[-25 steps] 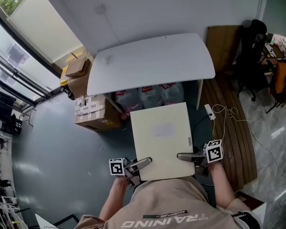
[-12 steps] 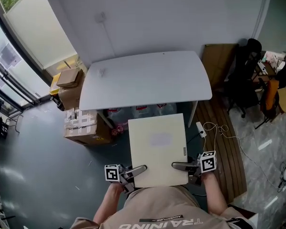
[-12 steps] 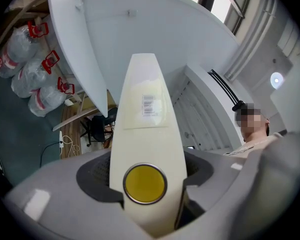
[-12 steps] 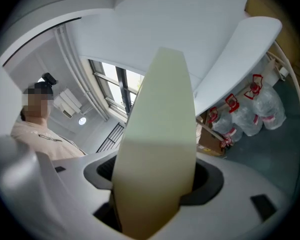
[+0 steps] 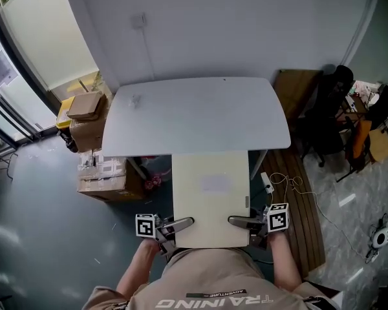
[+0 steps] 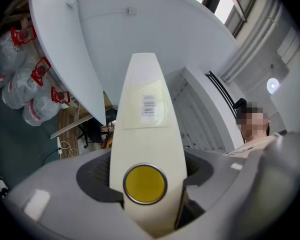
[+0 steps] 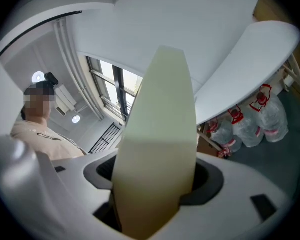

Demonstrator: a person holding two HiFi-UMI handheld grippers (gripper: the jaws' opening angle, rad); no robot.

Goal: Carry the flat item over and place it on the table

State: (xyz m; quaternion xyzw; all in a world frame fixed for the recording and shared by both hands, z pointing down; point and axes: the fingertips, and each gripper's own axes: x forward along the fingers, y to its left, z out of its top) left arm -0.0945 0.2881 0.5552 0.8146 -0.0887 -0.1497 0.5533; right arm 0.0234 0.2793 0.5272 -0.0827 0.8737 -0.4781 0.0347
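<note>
The flat item is a cream rectangular board [image 5: 210,192], held level in front of the person's chest. My left gripper [image 5: 180,225] is shut on its near left edge, and my right gripper [image 5: 238,221] is shut on its near right edge. The board's far edge reaches the front edge of the white table [image 5: 194,112]. In the left gripper view the board [image 6: 145,129] runs out between the jaws, with a barcode label and a round yellow disc on it. In the right gripper view the board [image 7: 160,134] fills the gap between the jaws.
Cardboard boxes [image 5: 94,144] are stacked left of the table by the window. Clear bags with red ties [image 6: 20,84] lie under the table. A wooden platform [image 5: 299,199] with a power strip [image 5: 266,183] lies to the right, beside a black chair [image 5: 328,112].
The person has walked toward the table, which now lies closer and squarer ahead. The board's far edge has come up to the table's front edge. Both grips are unchanged.
</note>
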